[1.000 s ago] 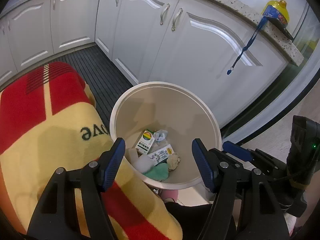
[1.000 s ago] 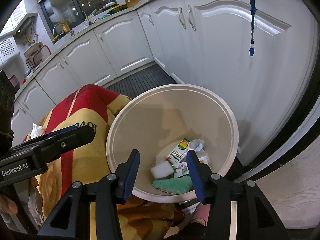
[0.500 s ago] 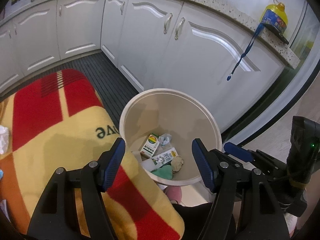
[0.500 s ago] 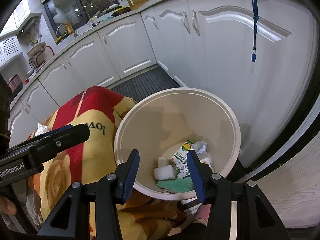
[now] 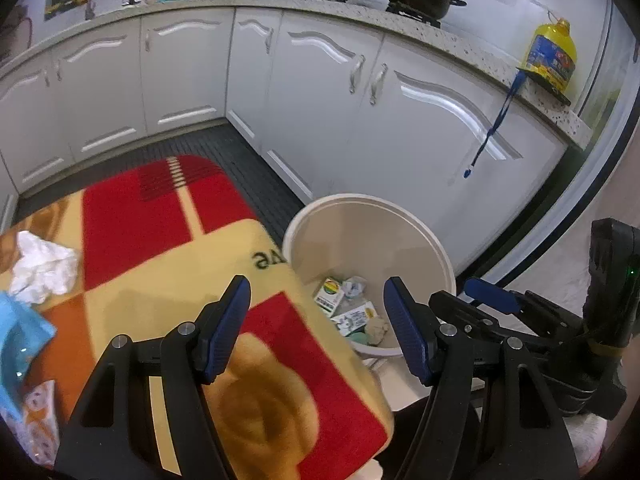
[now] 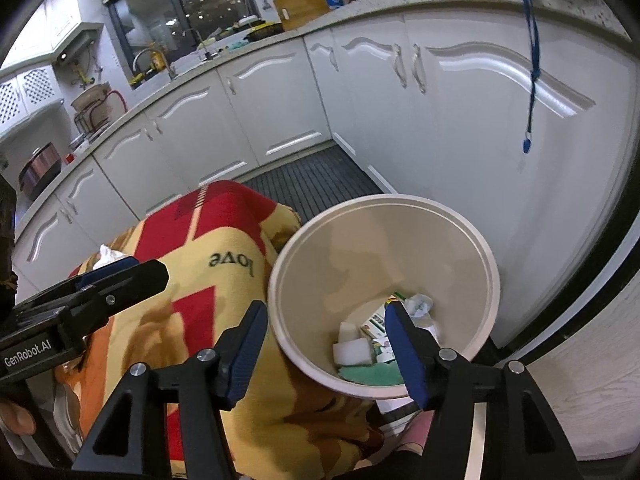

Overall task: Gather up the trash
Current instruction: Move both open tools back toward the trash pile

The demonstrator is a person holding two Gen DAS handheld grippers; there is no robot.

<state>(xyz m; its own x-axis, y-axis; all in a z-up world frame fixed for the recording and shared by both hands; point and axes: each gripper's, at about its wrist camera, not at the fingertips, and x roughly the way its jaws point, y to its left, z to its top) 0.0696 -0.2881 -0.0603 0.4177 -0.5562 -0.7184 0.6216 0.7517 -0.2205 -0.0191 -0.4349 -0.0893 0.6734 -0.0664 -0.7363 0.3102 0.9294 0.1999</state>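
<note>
A beige round trash bin (image 5: 420, 236) (image 6: 472, 248) stands on the floor by the white cabinets. Inside lie a small carton (image 5: 329, 295), a crumpled wrapper (image 5: 354, 285), a white block (image 6: 352, 350) and a green cloth (image 6: 372, 374). My left gripper (image 5: 318, 322) is open and empty above the edge of a red and yellow blanket (image 5: 160, 264) (image 6: 192, 300). My right gripper (image 6: 326, 350) is open and empty above the bin's near rim. A crumpled white tissue (image 5: 42, 266) and a blue wrapper (image 5: 16, 340) lie on the blanket at the left.
White cabinets (image 5: 320, 92) wrap around a dark ribbed floor mat (image 5: 240, 148). A blue lanyard (image 5: 492, 128) hangs from the counter, under a yellow oil bottle (image 5: 552, 58). A printed packet (image 5: 38, 420) lies at the lower left. The other gripper's body shows in each view.
Both grippers have pulled up and back from the bin, so it looks smaller and farther right. The blanket, the tissue and the blue wrapper came into the left view. Both stay open.
</note>
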